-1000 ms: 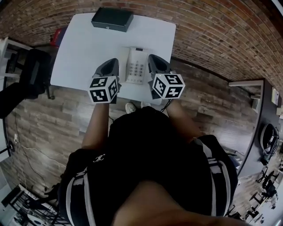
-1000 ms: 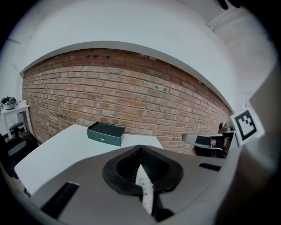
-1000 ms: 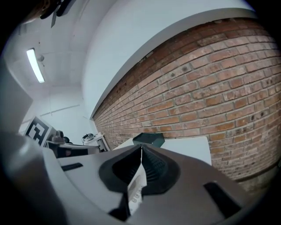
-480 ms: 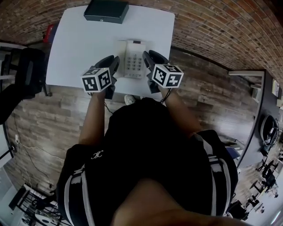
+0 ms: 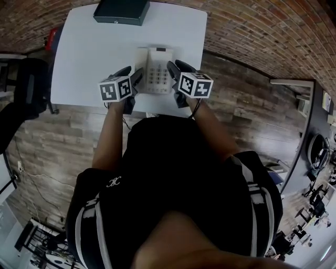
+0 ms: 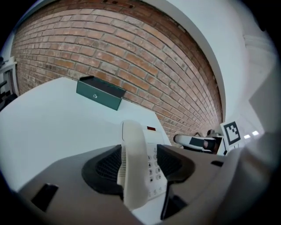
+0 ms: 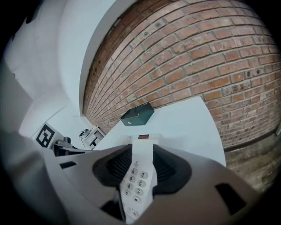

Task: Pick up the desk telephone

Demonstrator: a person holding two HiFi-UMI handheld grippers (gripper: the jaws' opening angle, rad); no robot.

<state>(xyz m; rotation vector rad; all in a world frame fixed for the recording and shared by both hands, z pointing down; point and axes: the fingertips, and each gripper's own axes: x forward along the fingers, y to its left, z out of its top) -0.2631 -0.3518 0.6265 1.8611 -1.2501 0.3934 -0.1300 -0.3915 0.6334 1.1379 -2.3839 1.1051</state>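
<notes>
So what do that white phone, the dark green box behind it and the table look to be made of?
White desk telephone: most likely moulded plastic, smooth and matte, with rounded edges and raised keys. Dark green box: probably painted sheet metal, given crisp straight edges and a small round front fitting; plastic possible. White table: smooth, laminate-like top; core unseen.

The desk telephone [image 5: 156, 76] is smooth cream plastic with a faint sheen. The table [image 5: 89, 58] top is white, smooth and matt. The dark green box [image 5: 122, 11] looks like painted metal. The wall [image 5: 252, 31] is rough brick, the floor [image 5: 68, 136] wood-grain plank. The left gripper [image 6: 137, 167] has black ribbed pads [image 6: 103, 166].
</notes>
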